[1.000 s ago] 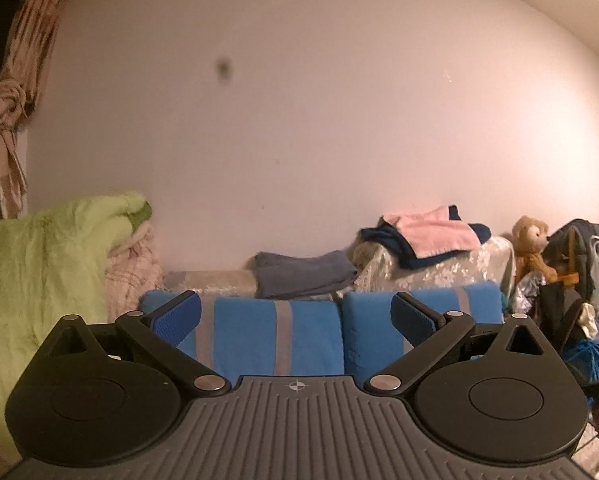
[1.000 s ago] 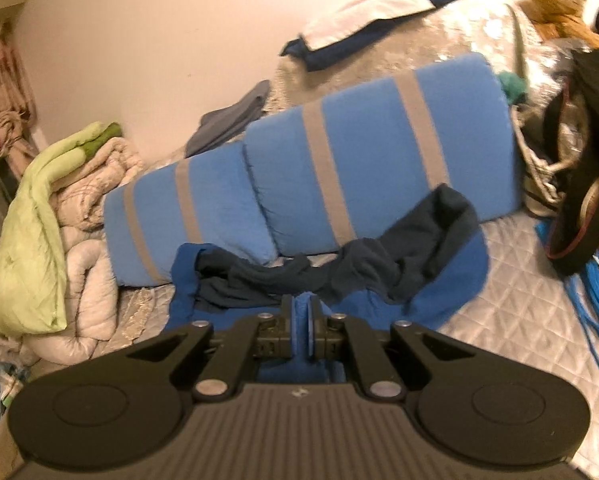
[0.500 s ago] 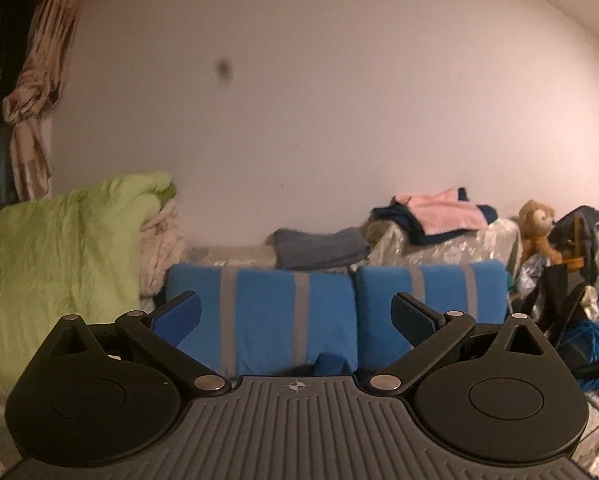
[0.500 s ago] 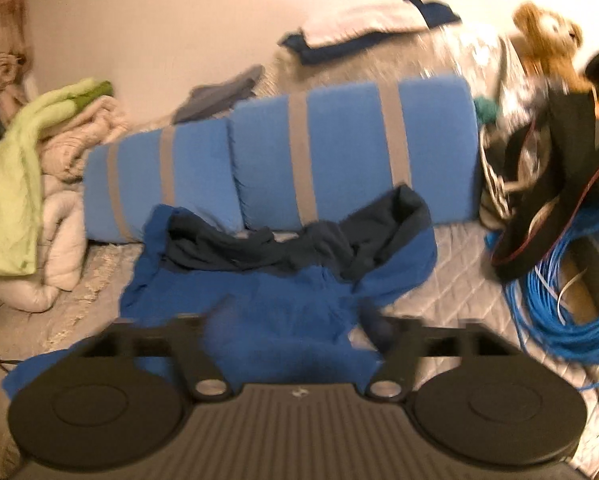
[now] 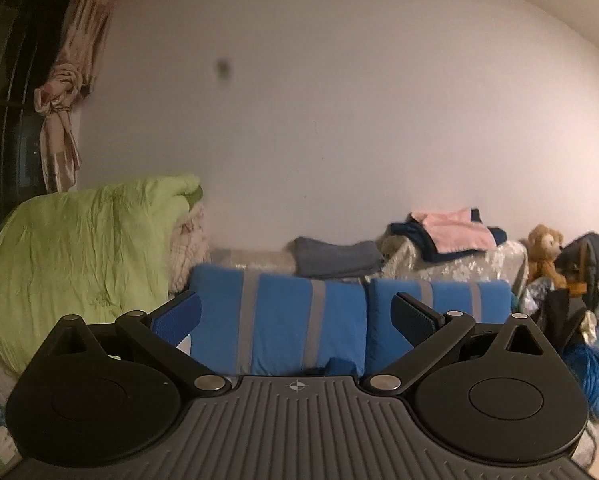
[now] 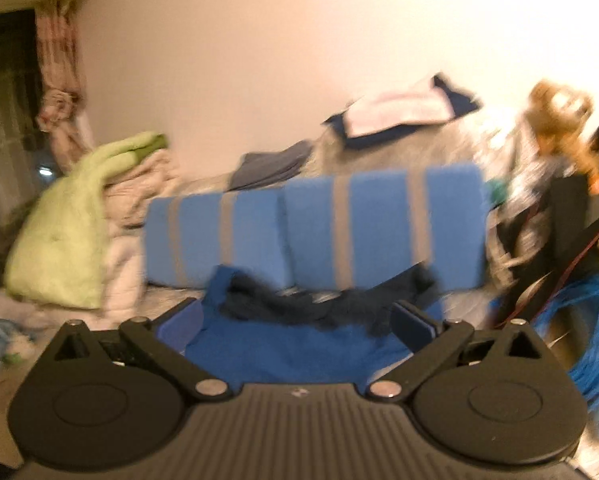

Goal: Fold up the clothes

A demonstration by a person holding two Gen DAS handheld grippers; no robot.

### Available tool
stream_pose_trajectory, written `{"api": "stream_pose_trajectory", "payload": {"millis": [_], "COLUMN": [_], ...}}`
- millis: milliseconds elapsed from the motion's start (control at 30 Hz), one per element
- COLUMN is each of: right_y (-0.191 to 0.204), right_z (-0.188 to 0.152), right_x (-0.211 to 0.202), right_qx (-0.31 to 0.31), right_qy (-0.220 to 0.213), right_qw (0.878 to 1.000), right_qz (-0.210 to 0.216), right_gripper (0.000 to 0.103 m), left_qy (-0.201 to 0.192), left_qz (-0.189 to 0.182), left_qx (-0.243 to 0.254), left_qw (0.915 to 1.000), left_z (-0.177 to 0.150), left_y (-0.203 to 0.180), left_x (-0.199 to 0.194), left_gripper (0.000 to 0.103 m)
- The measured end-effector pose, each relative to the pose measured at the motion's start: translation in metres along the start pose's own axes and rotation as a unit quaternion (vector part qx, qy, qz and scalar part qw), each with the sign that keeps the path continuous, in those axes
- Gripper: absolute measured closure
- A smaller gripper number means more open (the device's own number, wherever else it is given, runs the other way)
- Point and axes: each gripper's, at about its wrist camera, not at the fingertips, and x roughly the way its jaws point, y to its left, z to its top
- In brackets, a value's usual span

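Lying at lower centre of the right wrist view, a blue garment [image 6: 283,352] is seen below 2 striped pillows [image 6: 319,224]. Right gripper [image 6: 295,320] just spread, nothing pinched. Left gripper [image 5: 295,316] spread, empty.

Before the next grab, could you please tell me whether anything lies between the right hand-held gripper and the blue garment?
Nothing visible does. The right hand-held gripper, jaws just opened wide and empty, looks straight onto the blue garment; the pillows lie behind it.
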Motion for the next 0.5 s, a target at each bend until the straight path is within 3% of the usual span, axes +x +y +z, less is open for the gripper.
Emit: {"api": "stream_pose_trajectory", "payload": {"millis": [100,233,367,500], "right_y": [-0.008,-0.019,-0.025,-0.038], "right_z": [-0.011,-0.045,-0.084,-0.115], "right_x": [0.011,0.036,0.062,0.079], "right_qx": [-0.005,-0.008,-0.038,-0.023], "right_qy": [0.018,0.042,0.066,0.080], "right_qw": [0.999,0.998,0.996,0.996], "right_qz": [-0.030,-0.039,-0.045,-0.039], "right_gripper": [0.000,0.000,0.000,0.000], "left_qy": [0.035,0.082,0.122,0.171], "left_qz": [-0.013,-0.033,-0.055,-0.082], "left_qx": [-0.007,-0.025,-0.050,-0.065], "left_qw": [0.9993,0.9958,0.9898,0.9798], "left_z": [-0.026,-0.074,-0.125,-0.173], "left_y": [-0.001,-0.001,0.001,0.000], "left_x": [0.020,0.048,0.075,0.101], "left_gripper": [0.000,0.000,0.000,0.000]}}
